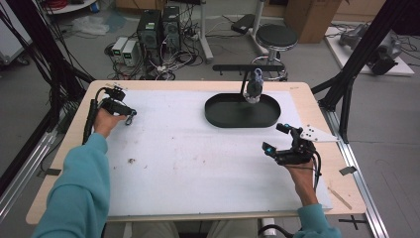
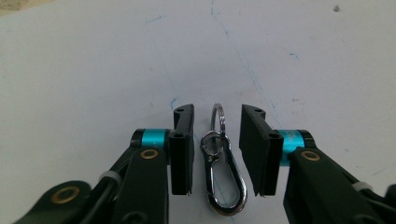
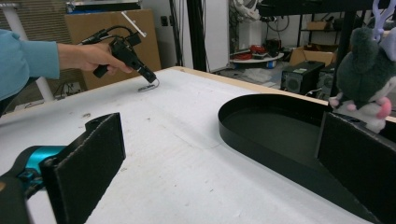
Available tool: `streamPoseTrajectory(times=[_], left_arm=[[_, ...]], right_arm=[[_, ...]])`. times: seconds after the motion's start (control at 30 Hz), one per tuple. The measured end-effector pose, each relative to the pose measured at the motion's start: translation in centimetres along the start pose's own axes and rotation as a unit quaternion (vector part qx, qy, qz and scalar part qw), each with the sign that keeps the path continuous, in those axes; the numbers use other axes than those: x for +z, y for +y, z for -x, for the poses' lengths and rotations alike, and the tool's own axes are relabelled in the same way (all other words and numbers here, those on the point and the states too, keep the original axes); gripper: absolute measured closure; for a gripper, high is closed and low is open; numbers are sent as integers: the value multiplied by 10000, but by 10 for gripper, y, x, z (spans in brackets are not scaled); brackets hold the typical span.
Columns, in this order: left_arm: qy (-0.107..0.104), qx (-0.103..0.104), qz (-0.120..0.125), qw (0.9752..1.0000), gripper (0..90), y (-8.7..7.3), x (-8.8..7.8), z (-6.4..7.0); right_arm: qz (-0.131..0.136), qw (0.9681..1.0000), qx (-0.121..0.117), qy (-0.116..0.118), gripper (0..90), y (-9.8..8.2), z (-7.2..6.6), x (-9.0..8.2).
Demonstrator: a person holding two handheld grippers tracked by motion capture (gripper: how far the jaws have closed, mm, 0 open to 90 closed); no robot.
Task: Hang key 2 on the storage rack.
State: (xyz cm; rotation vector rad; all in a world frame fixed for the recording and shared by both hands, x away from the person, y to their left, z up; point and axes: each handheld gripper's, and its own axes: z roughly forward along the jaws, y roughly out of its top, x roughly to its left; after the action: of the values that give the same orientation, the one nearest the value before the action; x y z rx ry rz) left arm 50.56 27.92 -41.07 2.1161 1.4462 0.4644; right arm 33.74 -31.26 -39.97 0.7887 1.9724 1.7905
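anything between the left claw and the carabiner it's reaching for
Nothing visible. The carabiner lies flat on the table between the left claw's jaws, with a bare gap on each side; the pads don't touch it yet.

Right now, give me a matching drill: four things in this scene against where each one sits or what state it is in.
Things:
1. carabiner
2. plush toy
3. black tray
4. right gripper

Places or states:
A. hangs over the tray's far edge
B. fingers wide apart, nothing between them
C. lies flat between the left gripper's fingers, pads not touching it
D. sits on the white mat at the far right of the table

Pairs: 1-C, 2-A, 3-D, 4-B
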Motion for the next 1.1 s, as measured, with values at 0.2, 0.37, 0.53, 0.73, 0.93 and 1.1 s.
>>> streamPoseTrajectory(times=[0.2, 0.37, 0.53, 0.73, 0.93, 1.1], left_arm=[[-2, 17, -47, 10000, 743, 0, 1, 0], [4, 42, -89, 10000, 794, 0, 1, 2], [5, 62, -84, 9999, 847, -1, 2, 3], [10, 150, -99, 9998, 876, 0, 1, 5], [-51, 222, -109, 9997, 882, -1, 0, 6], [-274, 316, -1, 9991, 883, 1, -6, 8]], right_arm=[[-24, 10000, 25, 5, 6, 0, 0, 0], [-42, 10000, 34, 9, 6, -1, 0, 1], [-49, 10000, 27, 23, 6, -1, 0, 1], [-30, 10000, 7, 7, 6, 0, 0, 1], [-17, 10000, 13, 11, 6, 0, 0, 1], [-18, 10000, 7, 22, 6, 0, 0, 1]])
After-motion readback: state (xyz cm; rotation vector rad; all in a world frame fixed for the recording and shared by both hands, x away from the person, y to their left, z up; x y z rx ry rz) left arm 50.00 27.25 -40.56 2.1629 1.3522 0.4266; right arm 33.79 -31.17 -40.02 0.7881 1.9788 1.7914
